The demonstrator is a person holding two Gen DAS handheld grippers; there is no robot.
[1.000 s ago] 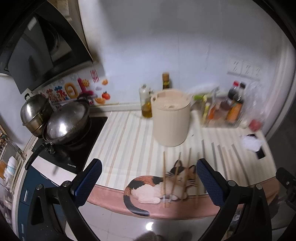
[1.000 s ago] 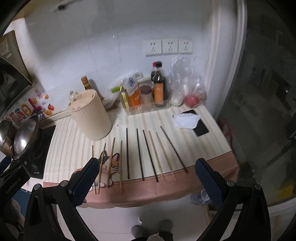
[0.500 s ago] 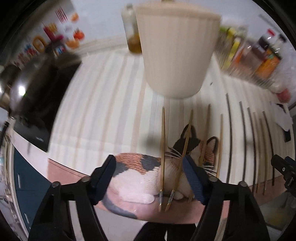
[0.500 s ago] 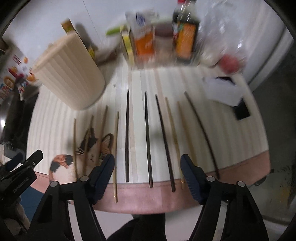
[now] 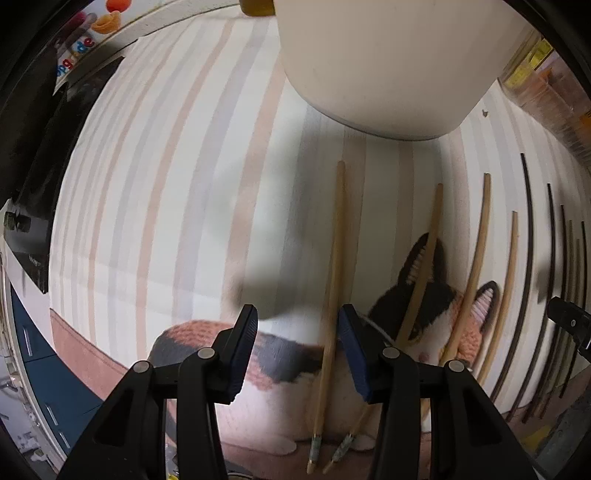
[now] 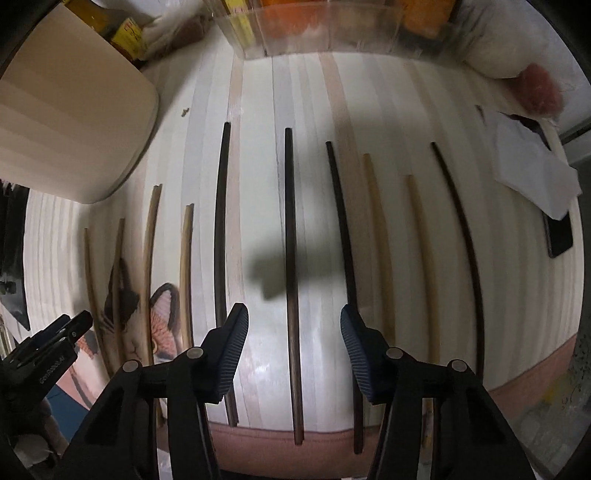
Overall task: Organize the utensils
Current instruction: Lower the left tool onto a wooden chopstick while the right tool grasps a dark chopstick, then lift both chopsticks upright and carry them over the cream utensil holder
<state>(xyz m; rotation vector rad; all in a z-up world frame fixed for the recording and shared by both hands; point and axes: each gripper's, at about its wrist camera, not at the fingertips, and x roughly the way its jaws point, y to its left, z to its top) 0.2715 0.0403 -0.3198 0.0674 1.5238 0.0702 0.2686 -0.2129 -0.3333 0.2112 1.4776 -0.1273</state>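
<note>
Several chopsticks lie side by side on a striped cloth [image 5: 155, 177]. My left gripper [image 5: 297, 332] points down over the leftmost bamboo chopstick [image 5: 334, 280], which lies between its closing jaws, close to the right pad [image 5: 351, 347]; no pad presses on it. My right gripper [image 6: 293, 332] hangs over a dark chopstick [image 6: 290, 240] that runs between its closing jaws, untouched. A cream ribbed container [image 5: 376, 55] stands behind the chopsticks, also seen at the top left of the right wrist view [image 6: 62, 110].
A cat picture [image 5: 424, 306] is printed on the cloth under the bamboo chopsticks. A black cooktop [image 5: 37, 177] lies to the left. A clear tray of bottles [image 6: 314, 26], white paper [image 6: 528, 162] and a phone [image 6: 559, 232] sit at the back and right. The counter edge [image 6: 295, 446] is near.
Both grippers have dropped from high above the counter to just over the chopsticks and tipped downward. Their jaws have narrowed from wide to about half.
</note>
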